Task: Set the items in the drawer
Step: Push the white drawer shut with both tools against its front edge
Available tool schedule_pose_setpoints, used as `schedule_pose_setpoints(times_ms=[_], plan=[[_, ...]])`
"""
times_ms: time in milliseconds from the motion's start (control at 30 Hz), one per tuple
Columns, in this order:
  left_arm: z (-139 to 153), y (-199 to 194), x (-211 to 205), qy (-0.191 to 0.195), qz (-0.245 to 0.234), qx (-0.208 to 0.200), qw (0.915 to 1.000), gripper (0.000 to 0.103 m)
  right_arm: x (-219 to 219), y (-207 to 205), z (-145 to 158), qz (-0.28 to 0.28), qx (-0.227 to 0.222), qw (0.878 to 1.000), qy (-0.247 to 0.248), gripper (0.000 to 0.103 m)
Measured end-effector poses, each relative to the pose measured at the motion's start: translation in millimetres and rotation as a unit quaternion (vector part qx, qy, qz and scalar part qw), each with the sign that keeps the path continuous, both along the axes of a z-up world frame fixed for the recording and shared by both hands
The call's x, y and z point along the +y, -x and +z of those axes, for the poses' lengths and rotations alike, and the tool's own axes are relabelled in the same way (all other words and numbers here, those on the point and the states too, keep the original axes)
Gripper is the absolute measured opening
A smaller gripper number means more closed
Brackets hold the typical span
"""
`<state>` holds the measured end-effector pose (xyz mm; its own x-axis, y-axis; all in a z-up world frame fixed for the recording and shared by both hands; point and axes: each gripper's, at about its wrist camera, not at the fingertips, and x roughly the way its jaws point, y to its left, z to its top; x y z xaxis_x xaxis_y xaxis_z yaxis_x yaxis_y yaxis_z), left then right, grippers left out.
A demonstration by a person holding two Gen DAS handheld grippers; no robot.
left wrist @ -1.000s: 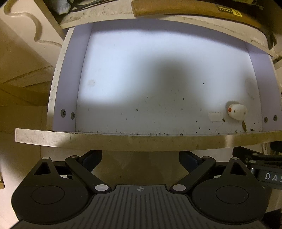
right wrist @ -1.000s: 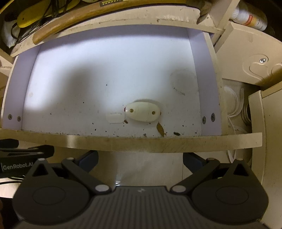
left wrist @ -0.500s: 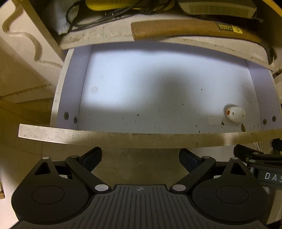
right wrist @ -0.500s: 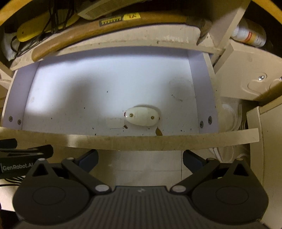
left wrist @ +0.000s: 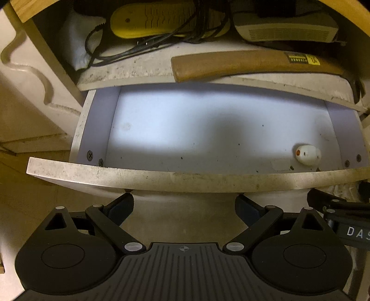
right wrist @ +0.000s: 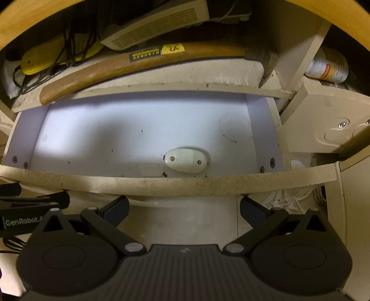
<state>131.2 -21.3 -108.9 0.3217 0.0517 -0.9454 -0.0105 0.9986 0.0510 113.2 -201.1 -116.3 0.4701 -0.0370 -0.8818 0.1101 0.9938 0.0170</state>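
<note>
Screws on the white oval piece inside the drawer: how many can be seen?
2 in the right wrist view: one screw at its left end, one screw at its right end. Others may be hidden.

We see a drawer (left wrist: 161, 178) with a scuffed cream front edge, pale lilac walls and a white floor dotted with dark specks. In it lies a white oval piece (right wrist: 186, 160) with two brass-coloured screws. On the shelf (left wrist: 138, 71) above rests a hammer (right wrist: 143, 62) with a brown wooden handle bearing a black and yellow label. Behind it we see a yellow ribbed object (left wrist: 157, 18), black cables (left wrist: 143, 46) and a grey vented box (left wrist: 284, 30). Our fingers (left wrist: 121, 208) are black with dark blue pads.
</note>
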Motion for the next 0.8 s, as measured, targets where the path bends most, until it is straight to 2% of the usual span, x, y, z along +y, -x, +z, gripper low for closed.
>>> schedule_pose_setpoints(times_ms=[800], plan=[[3.5, 24.7, 5.4, -0.015, -0.001, -0.069, 0.9975, 0.097, -4.5, 8.2, -10.9, 0.002, -0.079, 0.997, 0.01, 0.103]])
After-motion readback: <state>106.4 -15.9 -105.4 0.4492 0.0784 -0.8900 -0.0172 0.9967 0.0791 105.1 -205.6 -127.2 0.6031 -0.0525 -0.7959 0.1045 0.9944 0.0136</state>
